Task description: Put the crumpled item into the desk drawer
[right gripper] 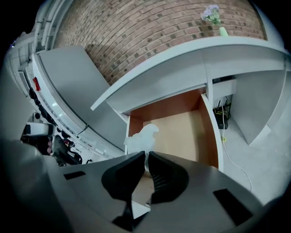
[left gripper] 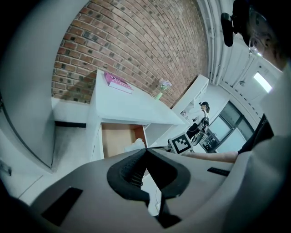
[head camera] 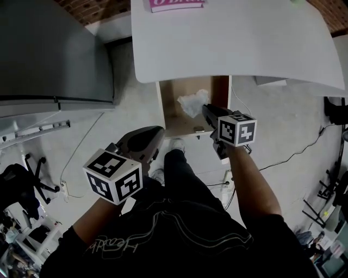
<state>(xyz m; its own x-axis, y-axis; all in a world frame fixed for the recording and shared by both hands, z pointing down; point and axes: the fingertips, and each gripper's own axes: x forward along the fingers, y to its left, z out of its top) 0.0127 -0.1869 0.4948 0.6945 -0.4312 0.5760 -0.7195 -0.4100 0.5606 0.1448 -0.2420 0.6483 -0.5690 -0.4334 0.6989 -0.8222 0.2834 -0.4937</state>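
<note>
The crumpled white paper (head camera: 191, 103) hangs over the open wooden drawer (head camera: 173, 120) under the white desk (head camera: 234, 43). My right gripper (head camera: 207, 108) is shut on it. In the right gripper view the paper (right gripper: 142, 135) sticks up from between the nearly closed jaws of that gripper (right gripper: 147, 154), above the drawer floor (right gripper: 182, 129). My left gripper (head camera: 156, 133) is held lower left, outside the drawer near the person's leg. In its own view the left gripper (left gripper: 145, 151) is shut with nothing in it, and the drawer (left gripper: 116, 141) and paper (left gripper: 135, 144) lie ahead.
A grey cabinet (head camera: 49, 54) stands left of the drawer. A pink book (head camera: 174, 4) lies on the desk's far edge, and a small flower vase (right gripper: 222, 28) stands by the brick wall. Cables and a power strip (head camera: 227, 179) lie on the floor to the right.
</note>
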